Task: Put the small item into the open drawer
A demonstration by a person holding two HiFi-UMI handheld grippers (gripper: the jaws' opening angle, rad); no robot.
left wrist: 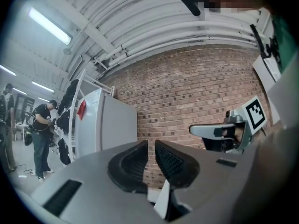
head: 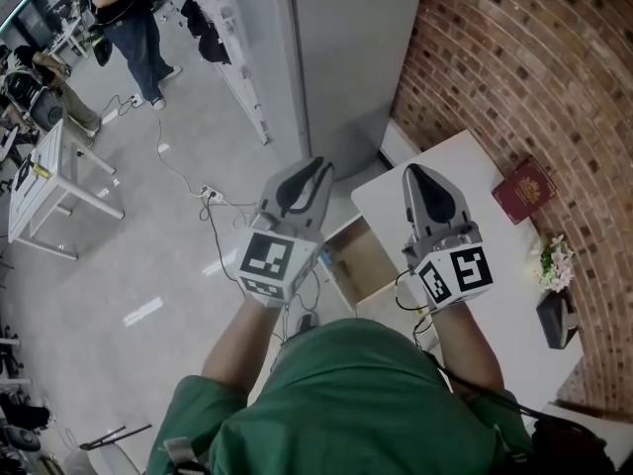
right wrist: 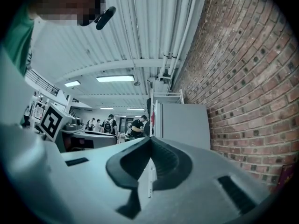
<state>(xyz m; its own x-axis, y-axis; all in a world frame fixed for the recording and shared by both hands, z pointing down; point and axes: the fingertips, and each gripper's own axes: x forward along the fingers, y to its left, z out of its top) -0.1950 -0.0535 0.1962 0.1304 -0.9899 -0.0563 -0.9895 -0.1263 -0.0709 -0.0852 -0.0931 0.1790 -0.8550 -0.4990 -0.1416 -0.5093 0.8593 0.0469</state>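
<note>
Both grippers are held up side by side in front of a person in a green shirt, pointing roughly level. My left gripper (head: 322, 168) (left wrist: 151, 143) shows a narrow gap between its black ribbed pads, with nothing in it. My right gripper (head: 411, 170) (right wrist: 150, 139) has its pads touching at the tips and holds nothing; it also shows from the side in the left gripper view (left wrist: 194, 130). Below and between them the open drawer (head: 364, 261) shows a brown bottom at the white table's (head: 465, 181) left edge. A small red booklet (head: 522, 190) lies on that table by the wall.
A brick wall (head: 514, 67) runs along the table's far side. A tall grey cabinet (head: 336, 57) stands ahead. White flowers (head: 556, 262) and a dark object (head: 556, 317) sit on the table's right. Cables (head: 188, 181), a white frame table (head: 49, 186) and people (head: 134, 18) are at left.
</note>
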